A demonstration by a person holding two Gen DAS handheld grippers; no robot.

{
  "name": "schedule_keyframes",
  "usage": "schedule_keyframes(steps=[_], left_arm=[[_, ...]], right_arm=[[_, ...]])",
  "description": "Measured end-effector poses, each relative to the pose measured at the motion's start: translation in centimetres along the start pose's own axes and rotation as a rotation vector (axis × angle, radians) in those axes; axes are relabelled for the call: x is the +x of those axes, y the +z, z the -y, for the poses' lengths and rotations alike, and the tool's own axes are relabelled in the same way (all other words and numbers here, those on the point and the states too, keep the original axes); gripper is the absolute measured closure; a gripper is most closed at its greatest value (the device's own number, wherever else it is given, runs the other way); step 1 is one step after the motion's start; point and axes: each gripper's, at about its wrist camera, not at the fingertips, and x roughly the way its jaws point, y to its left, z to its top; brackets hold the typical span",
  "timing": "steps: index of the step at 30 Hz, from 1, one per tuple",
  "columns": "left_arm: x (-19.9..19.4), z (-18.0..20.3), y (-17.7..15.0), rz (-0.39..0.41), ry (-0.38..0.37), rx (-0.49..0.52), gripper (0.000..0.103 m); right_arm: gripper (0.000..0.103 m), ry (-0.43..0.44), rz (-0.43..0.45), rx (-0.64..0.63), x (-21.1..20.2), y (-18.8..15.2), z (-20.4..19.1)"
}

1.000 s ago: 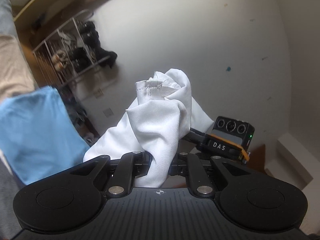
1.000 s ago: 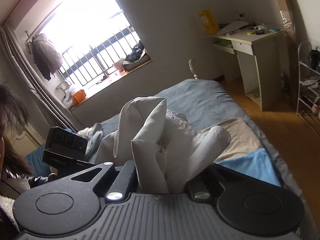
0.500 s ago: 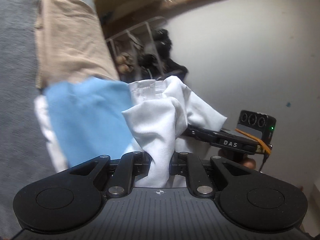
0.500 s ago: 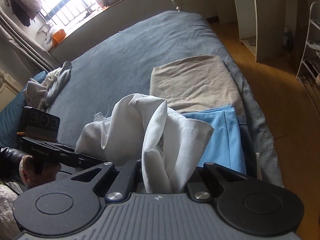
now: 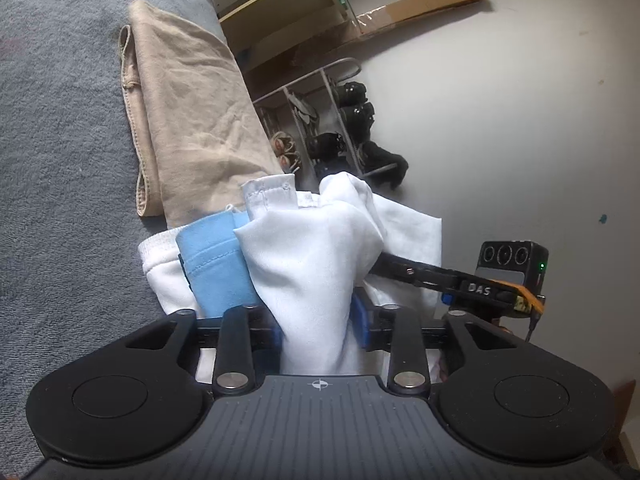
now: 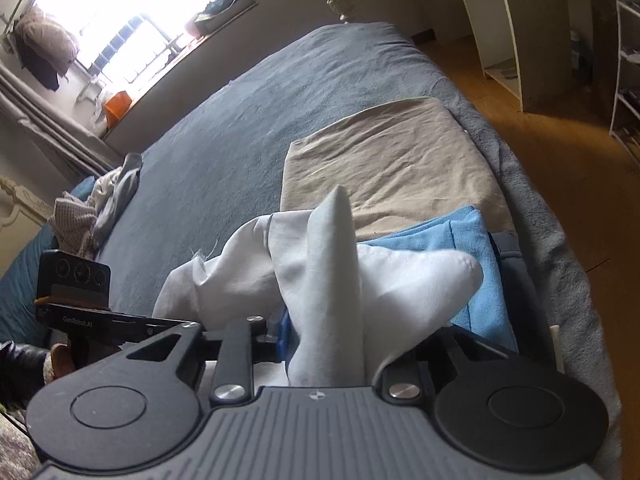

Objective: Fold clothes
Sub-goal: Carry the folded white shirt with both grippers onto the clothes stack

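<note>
Below, a white garment (image 5: 312, 264) was bunched between the jaws of both grippers, over a blue garment (image 5: 216, 264) and just beside a folded beige cloth (image 5: 188, 112) on the grey bed (image 5: 60, 140). The left gripper (image 5: 320, 320) was seen with its jaws opening, white fabric standing loosely between its blue pads (image 5: 360, 320). The right gripper (image 6: 328, 340) was likewise opening, a fold of the white garment rising between its jaws. A shoe rack (image 5: 320, 120) was seen against the wall, and crumpled clothes (image 6: 96, 208) lay well apart near the window (image 6: 120, 32).
</note>
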Motion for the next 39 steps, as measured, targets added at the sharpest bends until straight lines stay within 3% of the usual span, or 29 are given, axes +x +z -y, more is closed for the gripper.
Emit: schedule_keyframes(steps=[5, 10, 13, 15, 20, 24, 30, 37, 38, 39], left_arm=[[-0.4, 0.2, -0.4, 0.004, 0.010, 0.025, 0.060], [-0.8, 0.1, -0.1, 0.022, 0.004, 0.029, 0.050], [-0.6, -0.4, 0.2, 0.017, 0.002, 0.013, 0.050], [-0.3, -0.6, 0.4, 0.010, 0.006, 0.009, 0.050], [0.1, -0.8, 0.8, 0.009, 0.008, -0.004, 0.051], [0.5, -1.0, 1.0, -0.002, 0.026, -0.012, 0.055], [0.6, -0.9, 0.9, 0.002, 0.034, -0.011, 0.055], [0.7, -1.1, 1.0, 0.000, 0.031, -0.003, 0.055], [0.7, -1.1, 1.0, -0.001, 0.032, -0.002, 0.055], [0.8, -1.1, 1.0, -0.002, 0.032, -0.001, 0.055]], right_arm=[[0.051, -0.097, 0.129, 0.085, -3.7, -0.7, 1.0], [0.048, -0.259, 0.393, 0.246, -10.3, -3.9, 1.7], [0.048, -0.239, 0.491, 0.384, -13.9, -8.0, 1.6], [0.048, -0.218, 0.493, 0.446, -14.9, -11.0, 0.7], [0.048, -0.273, 0.466, 0.575, -15.0, -17.9, -0.8], [0.047, -0.304, 0.466, 0.633, -15.1, -20.1, -0.1], [0.048, -0.356, 0.439, 0.511, -15.0, -20.0, -1.2], [0.056, -0.415, 0.255, 0.291, -11.1, -18.5, -2.2], [0.059, -0.423, 0.238, 0.267, -10.6, -18.3, -2.3], [0.072, -0.430, 0.222, 0.249, -10.2, -18.2, -2.4]])
